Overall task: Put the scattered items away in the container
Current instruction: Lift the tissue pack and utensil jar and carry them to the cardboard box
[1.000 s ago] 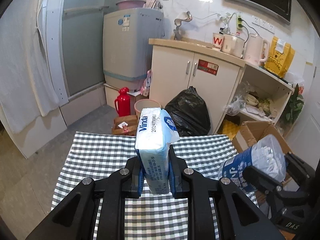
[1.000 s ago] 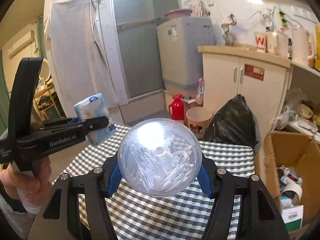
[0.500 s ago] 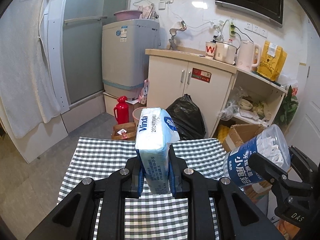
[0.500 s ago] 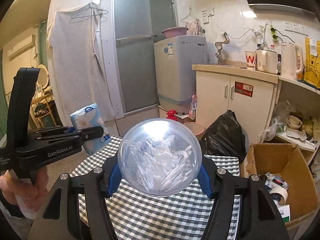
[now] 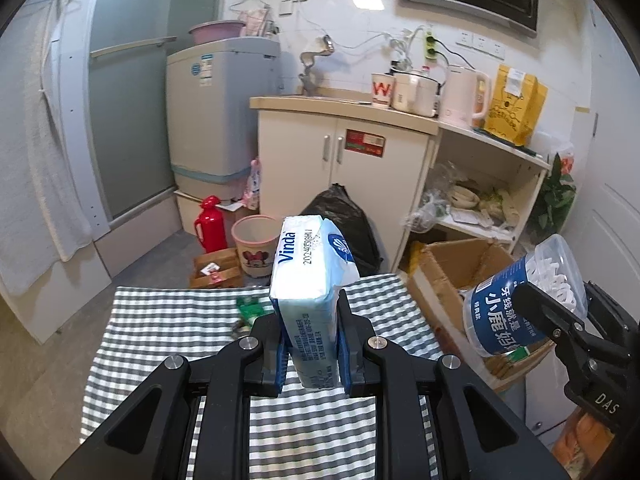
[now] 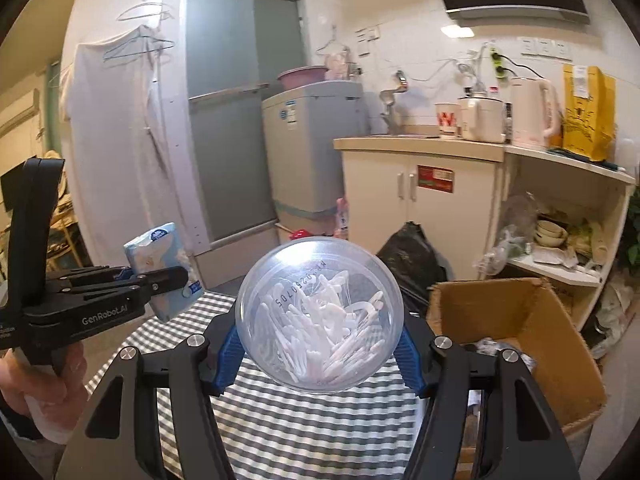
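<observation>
Left hand-held gripper (image 5: 312,346) clamps a pale-blue Vinda tissue pack (image 5: 310,280), upright above the checked desk (image 5: 160,328). Right hand-held gripper (image 6: 318,354) grips a clear floss-pick jar (image 6: 320,316), blue-labelled, beside the cardboard box (image 6: 532,332).

Cramped home kitchen-utility room. White tiled wall, cream cabinet (image 5: 340,152) with counter holding electric kettle (image 5: 464,94), rice cooker (image 5: 414,92), paper cup (image 5: 380,89). Top-load washing machine (image 5: 216,108) with pink basin (image 5: 216,32) on top, beside frosted sliding door (image 6: 228,120). Red thermos (image 5: 209,224), black rubbish bag (image 5: 348,228), cardboard box (image 6: 516,344) on floor. Checked cloth table (image 5: 168,320) in front.
</observation>
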